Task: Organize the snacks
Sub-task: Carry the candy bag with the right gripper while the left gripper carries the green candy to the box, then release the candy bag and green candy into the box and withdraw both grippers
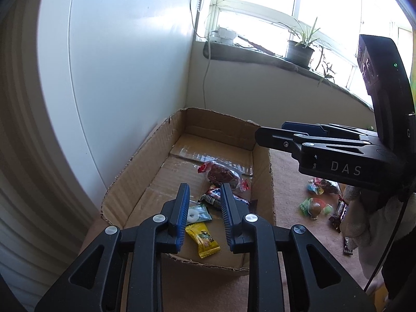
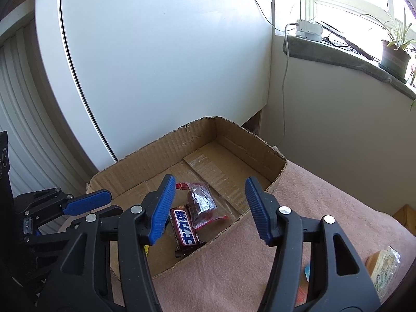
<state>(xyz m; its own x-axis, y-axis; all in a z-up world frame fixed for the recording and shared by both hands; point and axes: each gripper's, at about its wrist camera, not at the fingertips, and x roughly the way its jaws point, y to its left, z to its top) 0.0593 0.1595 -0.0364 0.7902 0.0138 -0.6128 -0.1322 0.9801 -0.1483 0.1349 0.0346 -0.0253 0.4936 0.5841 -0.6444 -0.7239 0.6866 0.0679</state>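
We are holding both claws released and empty over the cardboard box (image 1: 145,182); the loose snacks (image 1: 316,206) are lying at lower right, nearer our right claw (image 2: 209,208) than our left claw (image 1: 204,217).

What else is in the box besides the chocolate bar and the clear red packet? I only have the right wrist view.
Observer: A yellow packet lies by the near wall of the box, with a small green packet just behind it.
Operator: Is the left gripper holding anything?
Observer: No. The left gripper hangs over the box with its jaws apart and nothing between them.
Operator: Any snacks outside the box on that side?
Observer: Yes, several colourful sweets lie on the pink cloth, right of the box in the left wrist view.
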